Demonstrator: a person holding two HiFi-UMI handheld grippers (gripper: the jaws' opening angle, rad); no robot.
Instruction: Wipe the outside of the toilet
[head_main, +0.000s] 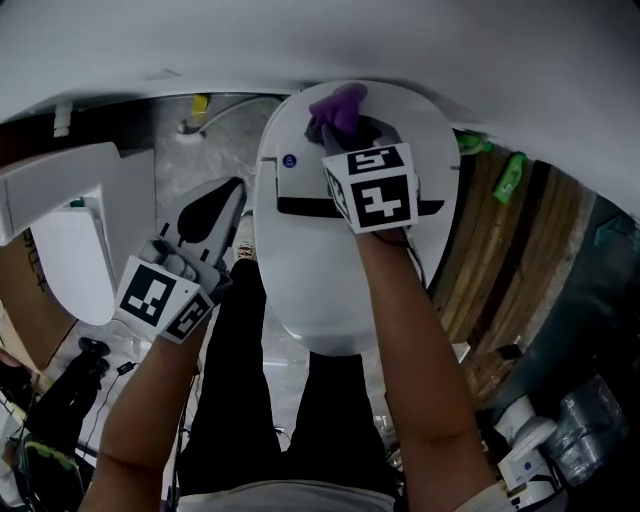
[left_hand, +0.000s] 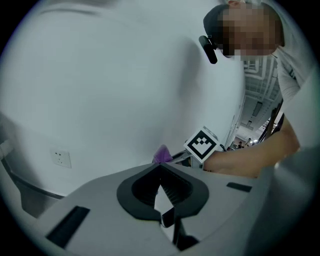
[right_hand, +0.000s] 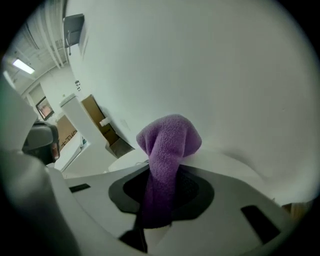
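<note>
Nearest the head camera: black trousers (head_main: 235, 380) and both forearms, reaching fwd over the toilet (head_main: 310, 270).

Surroundings:
- L side: white panel (head_main: 60, 215) standing on the floor (head_main: 180, 165), cardboard behind it, black gear at the lower L corner.
- R side: wooden planks (head_main: 490, 260) w/ a green item (head_main: 510, 178) near their far end, just beside the toilet.
- Far L of the toilet: a pale hose (head_main: 225, 110) and a yellow piece (head_main: 200, 103) by the wall (head_main: 300, 40).

Nothing stands btwn either gripper and the toilet.

Left gripper (head_main: 235, 192) hangs over the floor, just beside the toilet's L edge and not touching it. Fingers (left_hand: 145, 192) – tips pressed together, nothing held btwn them; only a narrow wedge of gap shows nearer the base.

Right gripper (head_main: 350, 128) is above the toilet's far end, marker cube (head_main: 370, 187) facing up. Fingers (right_hand: 191, 192) pinch a purple cloth (right_hand: 170, 137), which runs up btwn the pads and bunches into a rounded wad past the tips. The wad sits at the far rim of the toilet top, close to the wall; contact w/ the surface cannot be confirmed.

Toilet: white, glossy, lid shut – oval top, a small round blue mark (head_main: 289, 160) near its far L. No visible dirt or streaks.
</note>
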